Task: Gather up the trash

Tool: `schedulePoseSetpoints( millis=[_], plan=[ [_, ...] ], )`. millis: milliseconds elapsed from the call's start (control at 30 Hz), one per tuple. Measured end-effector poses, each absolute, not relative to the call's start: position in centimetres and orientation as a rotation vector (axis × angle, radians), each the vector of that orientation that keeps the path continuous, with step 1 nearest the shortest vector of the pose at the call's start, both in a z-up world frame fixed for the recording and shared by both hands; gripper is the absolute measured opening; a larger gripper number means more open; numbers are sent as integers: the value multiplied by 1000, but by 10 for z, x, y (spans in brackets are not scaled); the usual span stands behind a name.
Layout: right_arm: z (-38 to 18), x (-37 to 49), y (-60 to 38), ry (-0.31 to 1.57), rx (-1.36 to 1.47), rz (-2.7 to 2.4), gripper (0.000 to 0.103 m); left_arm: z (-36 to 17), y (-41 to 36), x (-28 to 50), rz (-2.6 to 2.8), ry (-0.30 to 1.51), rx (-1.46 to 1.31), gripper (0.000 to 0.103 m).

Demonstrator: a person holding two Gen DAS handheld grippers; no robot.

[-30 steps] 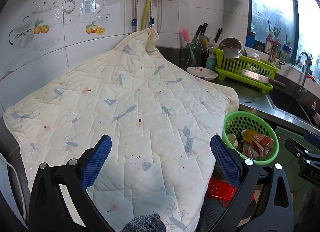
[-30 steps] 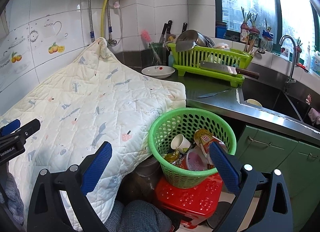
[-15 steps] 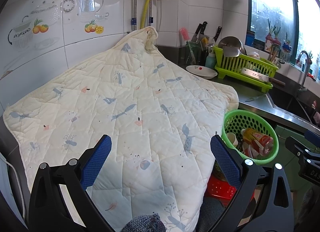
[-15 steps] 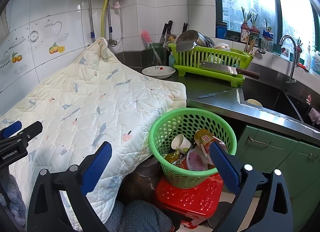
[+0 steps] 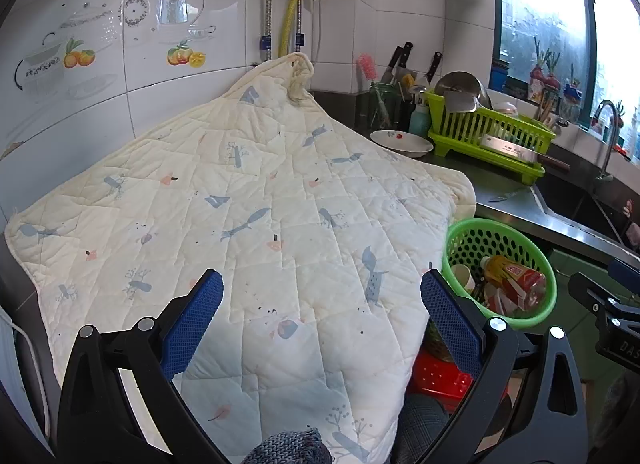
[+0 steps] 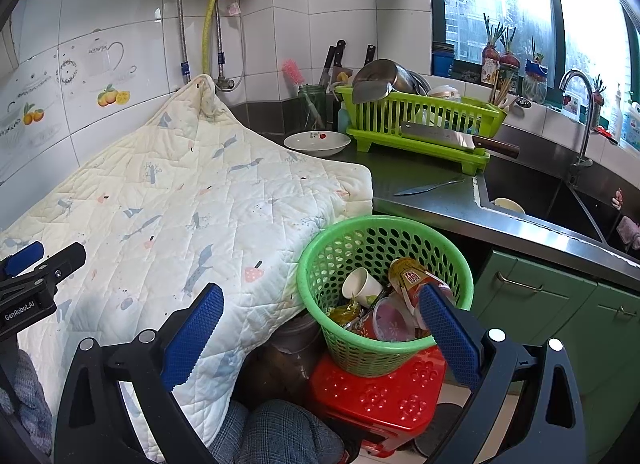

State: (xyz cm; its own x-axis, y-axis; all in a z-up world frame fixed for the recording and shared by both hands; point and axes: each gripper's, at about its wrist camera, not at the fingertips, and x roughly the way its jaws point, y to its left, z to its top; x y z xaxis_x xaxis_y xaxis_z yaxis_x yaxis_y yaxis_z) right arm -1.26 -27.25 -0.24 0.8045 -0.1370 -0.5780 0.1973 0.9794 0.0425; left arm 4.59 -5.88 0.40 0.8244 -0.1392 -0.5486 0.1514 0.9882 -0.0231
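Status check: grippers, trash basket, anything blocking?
Left gripper open, empty, over quilt. Right gripper open, empty. Green basket holds trash, on red stool. Nothing blocking.

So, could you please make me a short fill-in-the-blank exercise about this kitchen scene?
1. The green basket stands on a ____ stool.
2. The cleaver lies across the green dish ____.
3. Both the left gripper and the right gripper are ____.
4. The paper cup lies ____ the basket.

Missing words: red; rack; open; inside
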Motion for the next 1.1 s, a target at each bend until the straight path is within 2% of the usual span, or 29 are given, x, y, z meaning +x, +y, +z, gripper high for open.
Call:
schedulePoseSetpoints(
  millis=[1100],
  plan=[
    [-2, -11, -271, 610, 98, -181, 95, 6, -59, 46, -166, 579, 22, 98]
  ],
)
